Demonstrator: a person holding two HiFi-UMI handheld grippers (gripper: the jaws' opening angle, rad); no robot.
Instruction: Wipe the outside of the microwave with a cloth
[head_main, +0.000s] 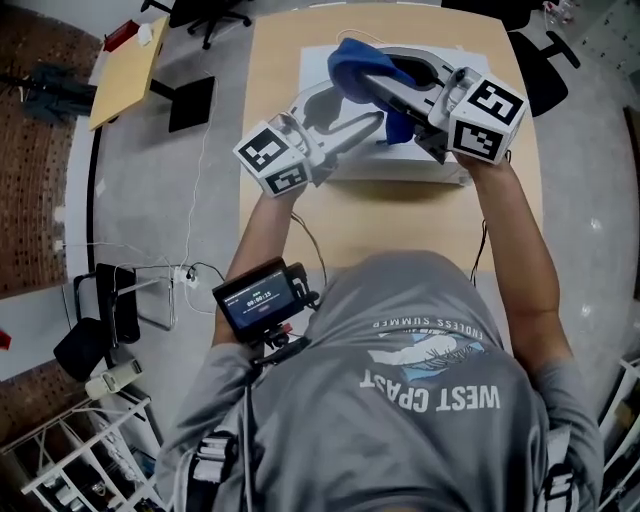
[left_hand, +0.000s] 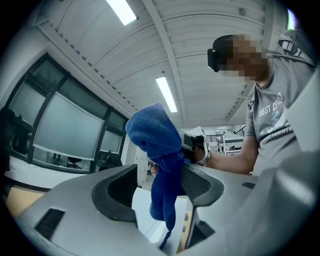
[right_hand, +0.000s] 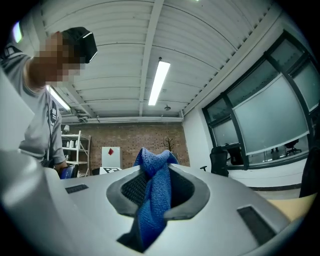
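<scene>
A white microwave (head_main: 318, 62) stands on a wooden table (head_main: 268, 60); I am looking down on its top. Just above it my right gripper (head_main: 388, 88) is shut on a blue cloth (head_main: 358, 62), which bunches over the jaws and hangs down. From the left, my left gripper (head_main: 368, 114) points at the cloth with its jaws wide. In the left gripper view the cloth (left_hand: 159, 150) hangs between the jaws of the left gripper (left_hand: 159, 192), resting against the right one and unpinched. In the right gripper view the cloth (right_hand: 154, 196) is pinched by the right gripper (right_hand: 157, 192).
Office chairs stand beyond the table at the back left (head_main: 210, 14) and back right (head_main: 545, 68). A tan board (head_main: 125, 68) lies on the floor at left, with cables and a power strip (head_main: 185, 275) nearer. A wire rack (head_main: 70, 460) is at the bottom left.
</scene>
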